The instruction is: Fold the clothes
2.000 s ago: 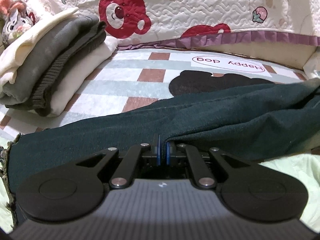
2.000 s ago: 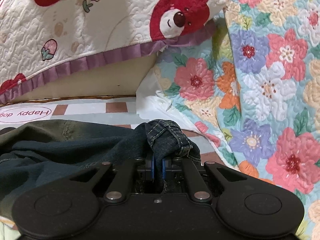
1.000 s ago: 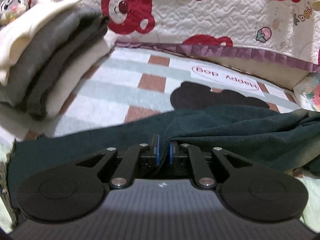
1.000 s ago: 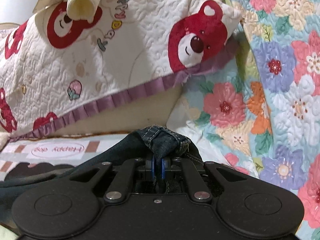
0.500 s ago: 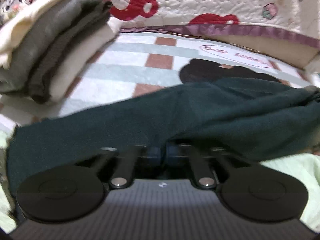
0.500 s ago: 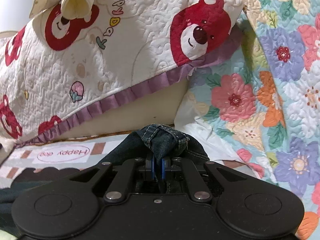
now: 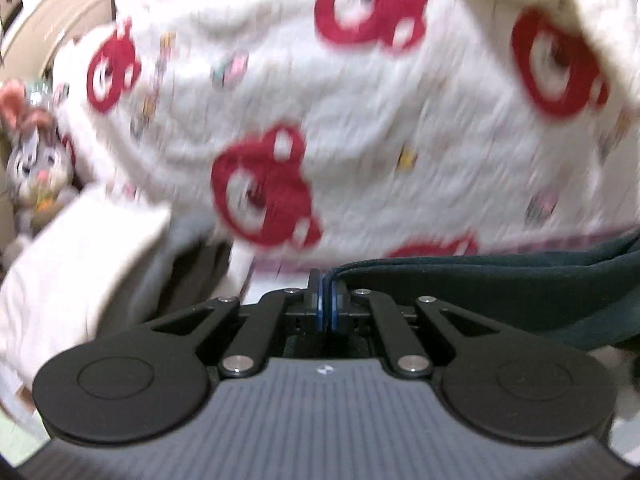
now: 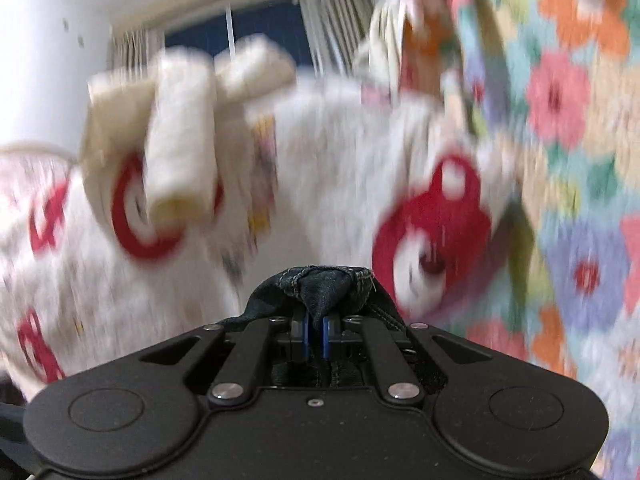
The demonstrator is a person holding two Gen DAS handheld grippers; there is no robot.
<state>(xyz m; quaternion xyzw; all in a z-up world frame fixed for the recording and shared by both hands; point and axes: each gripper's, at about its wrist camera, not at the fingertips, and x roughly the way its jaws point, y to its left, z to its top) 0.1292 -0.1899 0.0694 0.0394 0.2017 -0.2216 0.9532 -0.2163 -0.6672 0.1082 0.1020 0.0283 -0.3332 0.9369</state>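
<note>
Jeans [image 8: 320, 292] bunch between the pads of the right hand-held gripper [image 8: 315, 338]; left hand-held gripper [image 7: 327, 306] pinches their hem. Blurred bear quilt [image 7: 360, 120] behind.

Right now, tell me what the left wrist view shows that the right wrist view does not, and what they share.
Only the left wrist view shows the plush bunny and the stack of folded clothes, with the left gripper shut on the dark jeans.

Only the right wrist view shows the flowered quilt, the window and the right gripper shut on a stitched denim edge.

Both show the blurred white bear blanket.
</note>
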